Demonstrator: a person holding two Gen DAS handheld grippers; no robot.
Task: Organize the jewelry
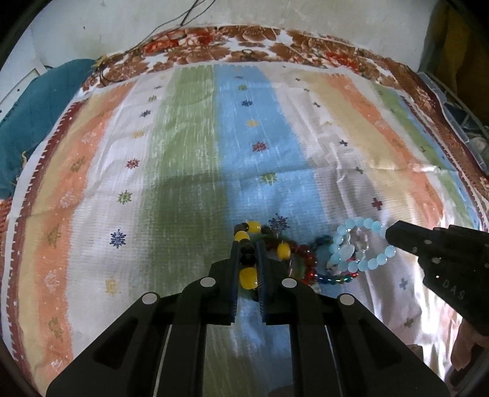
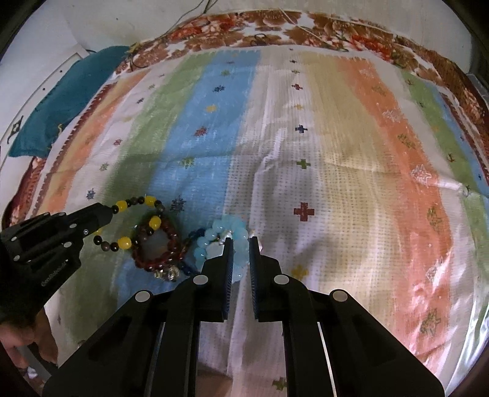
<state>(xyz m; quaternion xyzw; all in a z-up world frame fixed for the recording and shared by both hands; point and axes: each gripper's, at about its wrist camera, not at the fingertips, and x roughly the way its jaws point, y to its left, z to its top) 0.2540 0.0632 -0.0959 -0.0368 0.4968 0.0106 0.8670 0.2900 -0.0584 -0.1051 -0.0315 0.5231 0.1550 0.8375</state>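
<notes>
A pile of bead bracelets lies on the striped cloth [image 1: 189, 146]. My left gripper [image 1: 247, 244] is shut on the yellow-and-dark bead bracelet [image 1: 248, 278]; it also shows in the right wrist view [image 2: 122, 207]. My right gripper [image 2: 240, 241] is shut on the light blue bead bracelet [image 2: 211, 241], seen in the left wrist view too [image 1: 363, 244]. A dark red bracelet [image 2: 159, 247] and a dark blue and multicolour one [image 1: 333, 276] lie between them, with a clear bead piece [image 2: 166, 273].
A teal cloth [image 1: 36, 116] lies at the far left past the striped cloth's edge. A floral brown border [image 1: 244, 49] runs along the far side, with thin wires [image 1: 171, 27] on the wall behind. A grey crate [image 1: 467, 122] is at the right.
</notes>
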